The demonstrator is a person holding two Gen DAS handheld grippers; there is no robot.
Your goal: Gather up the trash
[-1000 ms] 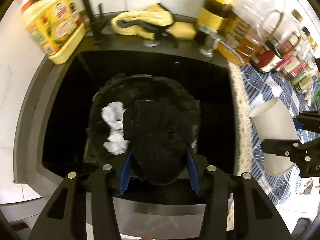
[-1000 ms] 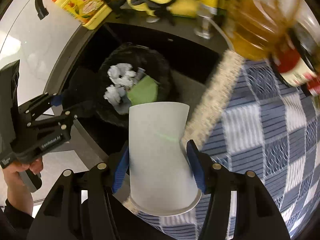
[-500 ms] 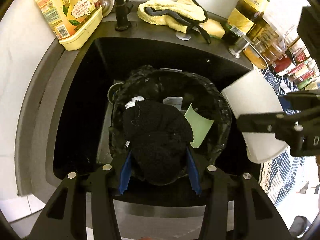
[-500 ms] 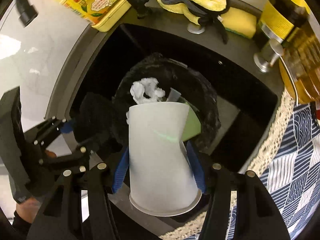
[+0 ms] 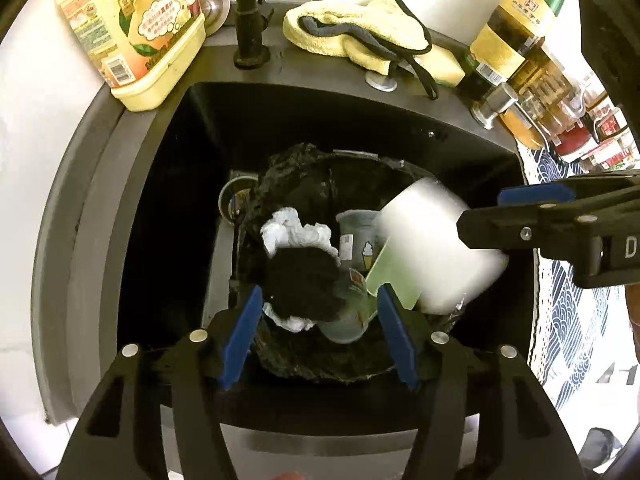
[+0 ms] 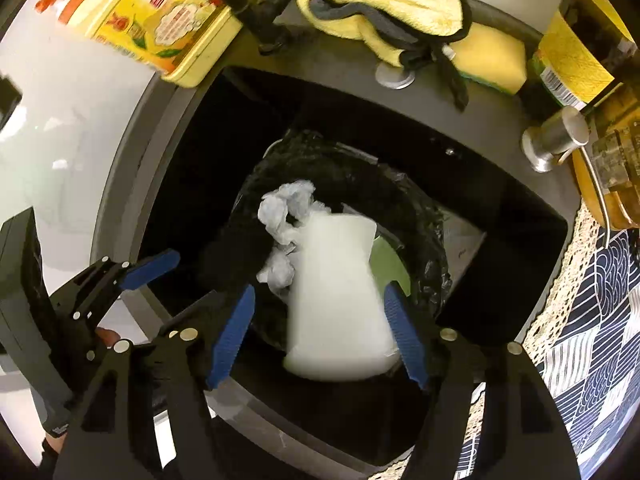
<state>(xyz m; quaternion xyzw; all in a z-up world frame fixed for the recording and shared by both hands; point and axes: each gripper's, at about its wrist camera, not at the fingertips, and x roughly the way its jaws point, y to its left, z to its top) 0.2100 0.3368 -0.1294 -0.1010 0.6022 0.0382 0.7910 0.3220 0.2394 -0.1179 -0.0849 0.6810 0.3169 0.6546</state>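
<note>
A bin lined with a black bag (image 5: pixel 280 184) (image 6: pixel 424 232) stands in the dark sink (image 5: pixel 168 200). It holds crumpled white tissue (image 5: pixel 294 232) (image 6: pixel 286 204), a clear plastic cup (image 5: pixel 354 232) and a green card (image 5: pixel 394 276). My left gripper (image 5: pixel 316 328) is open above the bin, and a black cloth wad (image 5: pixel 304 282) is below it, free of the pads. My right gripper (image 6: pixel 320 330) is open too; a blurred white paper cup (image 6: pixel 340 296) (image 5: pixel 436 248) is dropping between its pads into the bin.
On the sink's rim stand a yellow detergent bottle (image 5: pixel 132 28), a black tap (image 5: pixel 248 12), a yellow cloth (image 5: pixel 360 36) with a sponge (image 6: pixel 492 60), and oil and sauce bottles (image 5: pixel 516 20). A blue patterned mat (image 6: pixel 592 320) lies to the right.
Both grippers opened over the bin. The black cloth left the left gripper and fell in. The white cup slipped free of the right gripper and is falling.
</note>
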